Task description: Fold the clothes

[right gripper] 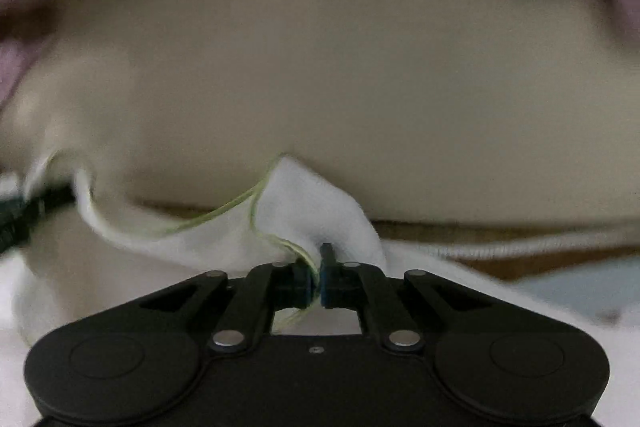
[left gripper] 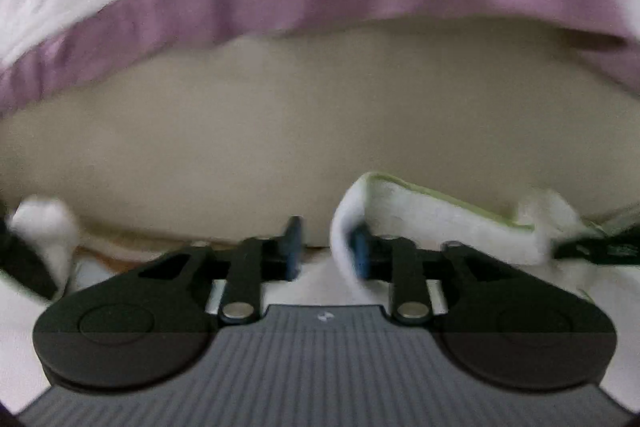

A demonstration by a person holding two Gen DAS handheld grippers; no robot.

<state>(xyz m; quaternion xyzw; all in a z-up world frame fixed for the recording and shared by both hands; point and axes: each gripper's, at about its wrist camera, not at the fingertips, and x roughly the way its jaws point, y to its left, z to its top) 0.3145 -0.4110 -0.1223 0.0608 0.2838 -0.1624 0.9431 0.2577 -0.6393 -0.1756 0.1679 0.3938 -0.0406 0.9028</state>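
Grabbing the hem: right claw (right gripper: 319, 281) pinches the white garment (right gripper: 312, 207), left claw (left gripper: 326, 247) gapes, needs clamping next.

Left gripper (left gripper: 326, 247): black linkage arms with silver pivot pins, blue pads (left gripper: 291, 247), mounted ahead of a grey ribbed body bearing a small white mark. Right gripper (right gripper: 320, 277): the same black arms and blue pads, ahead of an all-black body with one small screw.
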